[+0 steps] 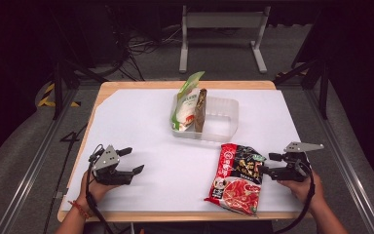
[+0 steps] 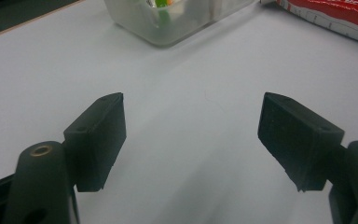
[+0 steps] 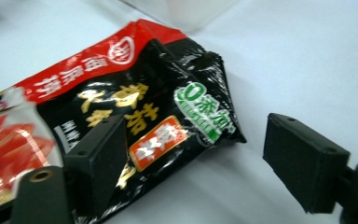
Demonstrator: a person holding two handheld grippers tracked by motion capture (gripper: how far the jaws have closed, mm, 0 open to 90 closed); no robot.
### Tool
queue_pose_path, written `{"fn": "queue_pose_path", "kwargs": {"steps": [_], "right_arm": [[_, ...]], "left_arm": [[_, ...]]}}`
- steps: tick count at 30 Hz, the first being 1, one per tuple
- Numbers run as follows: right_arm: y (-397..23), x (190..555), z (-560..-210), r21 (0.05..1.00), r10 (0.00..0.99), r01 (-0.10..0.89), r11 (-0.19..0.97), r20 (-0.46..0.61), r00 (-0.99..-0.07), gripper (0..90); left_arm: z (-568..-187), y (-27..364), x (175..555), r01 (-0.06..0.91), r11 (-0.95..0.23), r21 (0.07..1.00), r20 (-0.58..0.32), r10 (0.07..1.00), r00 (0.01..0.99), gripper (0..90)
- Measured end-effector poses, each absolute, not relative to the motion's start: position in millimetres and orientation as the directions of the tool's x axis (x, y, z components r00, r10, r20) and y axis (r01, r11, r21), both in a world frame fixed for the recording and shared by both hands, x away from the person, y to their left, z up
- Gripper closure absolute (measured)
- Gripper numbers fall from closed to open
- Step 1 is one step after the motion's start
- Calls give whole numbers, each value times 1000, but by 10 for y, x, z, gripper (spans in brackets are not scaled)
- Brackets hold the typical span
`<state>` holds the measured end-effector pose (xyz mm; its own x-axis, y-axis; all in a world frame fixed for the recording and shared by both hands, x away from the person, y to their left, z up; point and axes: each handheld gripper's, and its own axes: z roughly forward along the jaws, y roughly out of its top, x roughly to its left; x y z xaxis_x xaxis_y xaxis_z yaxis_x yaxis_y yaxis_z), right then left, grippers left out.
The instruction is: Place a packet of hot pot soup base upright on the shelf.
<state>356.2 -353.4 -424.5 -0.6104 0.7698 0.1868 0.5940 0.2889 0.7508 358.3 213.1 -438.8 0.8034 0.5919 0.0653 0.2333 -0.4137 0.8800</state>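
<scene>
While the red-and-black packet lies flat on the white table sheet at about five o'clock from the clear tub, the right gripper sits just at its three o'clock edge, jaws spread and pressing on nothing. At roughly eight o'clock on the table, the left gripper rests with its jaws wide apart over bare sheet.
</scene>
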Motion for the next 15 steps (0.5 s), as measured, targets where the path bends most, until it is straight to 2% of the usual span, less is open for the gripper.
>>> {"fn": "queue_pose_path", "kwargs": {"steps": [9,15], "right_arm": [[-3437,3898,-4380,699,769,680,220,305,-562,185],[-3340,4012,-4390,683,745,704,192,366,-558,224]], "left_arm": [[-4399,2084,3584,233,-434,870,73,581,811,235],[-4402,2079,3585,227,-441,868,79,575,815,233]]}}
